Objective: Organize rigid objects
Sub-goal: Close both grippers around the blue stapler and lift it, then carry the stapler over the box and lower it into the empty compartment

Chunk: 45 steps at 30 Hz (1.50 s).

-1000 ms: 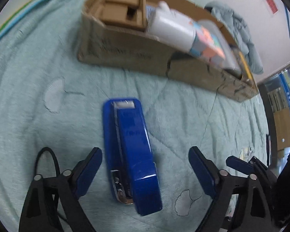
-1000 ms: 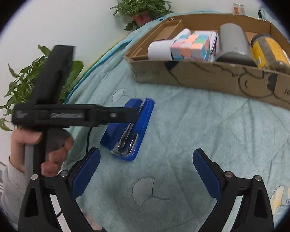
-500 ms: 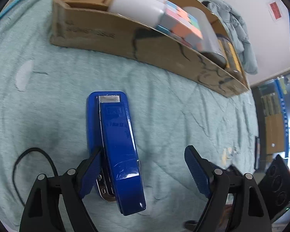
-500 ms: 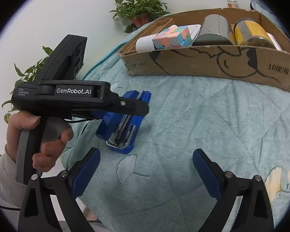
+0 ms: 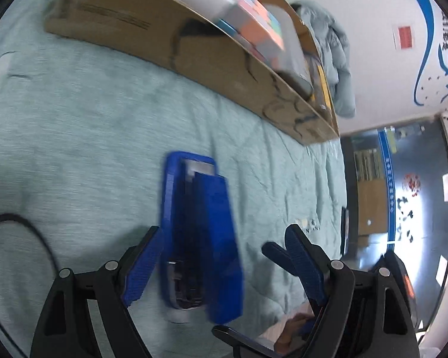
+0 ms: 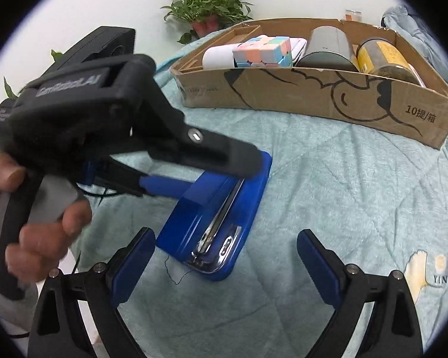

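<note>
— Stapler (image 5: 200,232) first: where does it lie under your left gripper (image 5: 224,259)?

— Your blue stapler sits flat on the pale green quilted blanket (image 5: 74,149), long and wedge-shaped, its glossy plastic top arm raised a little over the base. It lies between your left gripper's fingers, which stand apart. The left blue pad (image 5: 142,264) looks to be touching or just beside the stapler's side; motion blur keeps me from telling which. The other finger is clear of it.

— And from your right wrist camera?

— There the stapler (image 6: 221,223) shows its bright chrome magazine and metal hinge end, facing your right gripper (image 6: 224,265). Your right gripper hangs just in front of it with its fingers wide apart, holding nothing; the ribbed blue pads are on black angular arms. Your left hand (image 6: 41,223) grips the grey handle of the matte black tool.

— What is behind it?

— A shallow brown cardboard box (image 6: 313,101), corrugated, with a black line drawing on its front wall. In it lie a white cylinder (image 6: 218,56), a pastel puzzle cube (image 6: 264,50), a grey smooth canister (image 6: 328,49) on its side and a clear jar (image 6: 385,59) with a yellow label. A leafy potted plant (image 6: 207,12) stands beyond, against the white wall.
</note>
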{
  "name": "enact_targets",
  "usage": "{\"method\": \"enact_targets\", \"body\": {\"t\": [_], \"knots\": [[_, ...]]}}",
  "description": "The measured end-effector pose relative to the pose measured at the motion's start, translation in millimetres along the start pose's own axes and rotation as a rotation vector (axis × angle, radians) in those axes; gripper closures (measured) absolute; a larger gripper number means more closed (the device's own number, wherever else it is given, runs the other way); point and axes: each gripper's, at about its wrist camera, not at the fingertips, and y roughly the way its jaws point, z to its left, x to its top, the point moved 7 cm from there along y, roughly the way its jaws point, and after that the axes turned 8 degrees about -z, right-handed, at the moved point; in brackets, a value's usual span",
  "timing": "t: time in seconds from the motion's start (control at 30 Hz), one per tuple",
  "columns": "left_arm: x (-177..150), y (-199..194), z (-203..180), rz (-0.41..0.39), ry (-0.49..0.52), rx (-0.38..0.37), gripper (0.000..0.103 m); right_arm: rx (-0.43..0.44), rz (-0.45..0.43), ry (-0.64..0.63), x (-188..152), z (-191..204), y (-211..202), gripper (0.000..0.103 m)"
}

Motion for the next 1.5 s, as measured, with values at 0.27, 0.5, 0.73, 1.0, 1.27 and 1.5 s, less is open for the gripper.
{"method": "enact_targets", "body": {"t": [0.27, 0.5, 0.73, 1.0, 1.27, 1.5], "knots": [[-3, 8, -4, 0.057, 0.069, 0.026, 0.022, -0.095, 0.012, -0.006, -10, 13, 27, 0.029], [-5, 15, -4, 0.041, 0.071, 0.044, 0.022, 0.026, -0.001, 0.108, -9, -2, 19, 0.051], [-9, 12, 2, 0.029, 0.075, 0.055, 0.028, 0.203, 0.02, 0.323, -4, -30, 21, 0.052], [-20, 15, -20, 0.011, 0.194, 0.075, 0.045, 0.252, 0.025, 0.367, 1, -31, 23, 0.057], [-7, -11, -27, -0.072, 0.195, 0.039, 0.051, 0.244, -0.015, 0.287, 18, -25, 12, 0.067], [23, -54, -45, -0.174, 0.241, 0.008, 0.051, 0.224, -0.067, 0.169, 55, -12, 10, 0.067]]}}
